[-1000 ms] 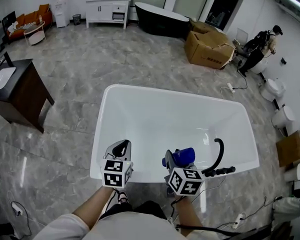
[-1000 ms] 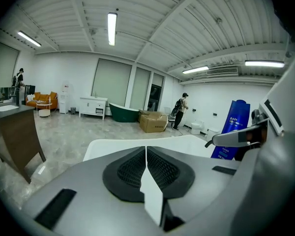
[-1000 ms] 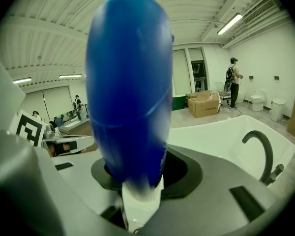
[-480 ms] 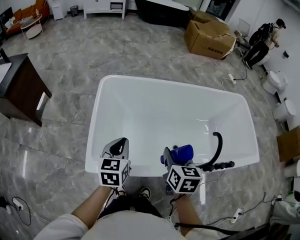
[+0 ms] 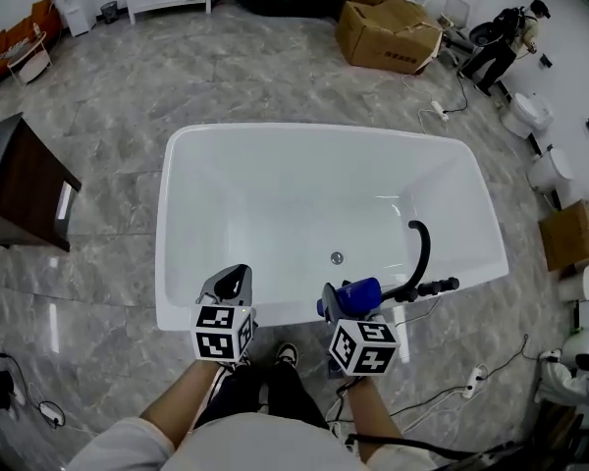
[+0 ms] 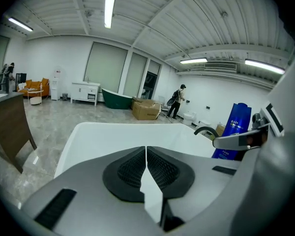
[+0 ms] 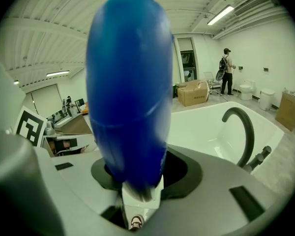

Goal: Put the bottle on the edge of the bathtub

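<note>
Your right gripper (image 5: 342, 300) has its jaws clamped on the blue bottle (image 5: 359, 294). In the right gripper view, the bottle (image 7: 130, 87) fills the middle of the frame, its lower end wedged between the two dark pads of the right gripper (image 7: 137, 183). From the head view, the bottle hangs over the near rim of the white bathtub (image 5: 169, 226), tilted so that its free end points in over the basin. Whether it touches the rim, you cannot tell from any view.

Your left gripper (image 5: 234, 281) sits over the same near rim of the bathtub, well apart from the bottle and further from the faucet. Its jaws are closed with nothing in them: in the left gripper view the ribbed pads of the left gripper (image 6: 146, 157) meet along one thin line, and the bathtub (image 6: 88, 134) shows beyond them.

The black curved faucet (image 5: 419, 251) stands on the bathtub's rim just beside the bottle, and the drain (image 5: 337, 258) lies in the bathtub's floor just past it. A cardboard box (image 5: 385, 33) sits on the marble floor (image 5: 108, 116) well beyond the bathtub's far rim.
</note>
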Motion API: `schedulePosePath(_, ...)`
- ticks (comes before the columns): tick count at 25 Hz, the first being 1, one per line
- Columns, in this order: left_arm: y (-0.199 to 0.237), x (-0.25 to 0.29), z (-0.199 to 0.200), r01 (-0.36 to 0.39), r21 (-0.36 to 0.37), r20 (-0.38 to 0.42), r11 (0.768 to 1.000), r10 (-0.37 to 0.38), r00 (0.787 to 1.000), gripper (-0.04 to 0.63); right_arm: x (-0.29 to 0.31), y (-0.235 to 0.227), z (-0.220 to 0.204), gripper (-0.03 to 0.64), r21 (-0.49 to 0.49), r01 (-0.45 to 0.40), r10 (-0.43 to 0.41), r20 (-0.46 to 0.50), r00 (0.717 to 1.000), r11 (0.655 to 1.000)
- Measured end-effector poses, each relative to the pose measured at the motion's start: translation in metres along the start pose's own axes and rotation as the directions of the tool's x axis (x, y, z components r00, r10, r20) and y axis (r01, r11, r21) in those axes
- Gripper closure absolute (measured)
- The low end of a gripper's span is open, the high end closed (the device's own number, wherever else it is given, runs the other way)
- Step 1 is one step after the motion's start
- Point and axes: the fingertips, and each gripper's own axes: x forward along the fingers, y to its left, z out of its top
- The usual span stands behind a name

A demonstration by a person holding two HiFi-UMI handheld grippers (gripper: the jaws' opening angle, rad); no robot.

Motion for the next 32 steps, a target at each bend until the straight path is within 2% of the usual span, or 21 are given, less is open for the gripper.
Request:
schedulePosePath(7,-0.037,0.019,-0.02,0.099,0.055,-0.07,0.994,-0.095,0.993,0.571,-0.017,-0.031,-0.026,0.451,0.07,0.077,-0.076,-0.017,0.997,0.995)
schedulePosePath(13,-0.063,0.034,-0.034,0.158,0.1,-0.132,0.982,-0.144,0.981,0.571,-0.029,-0.059,-0.045,0.451,0.134,0.141,-0.138,-0.032,0.99,0.981)
schedulePosePath(23,-0.087,0.049,-0.069,0.219,0.148,-0.215,0.964,-0.185,0.959,0.571,-0.029,-0.087,-0.083,0.451,0.207,0.187,-0.18,-0.054,0.982,0.96)
schedulePosePath(32,-0.092,0.054,-0.105,0.223,0.156,-0.284,0.962,-0.172,0.943,0.571,-0.015,-0.099,-0.117,0.451,0.248,0.184,-0.168,-0.084,0.982,0.951)
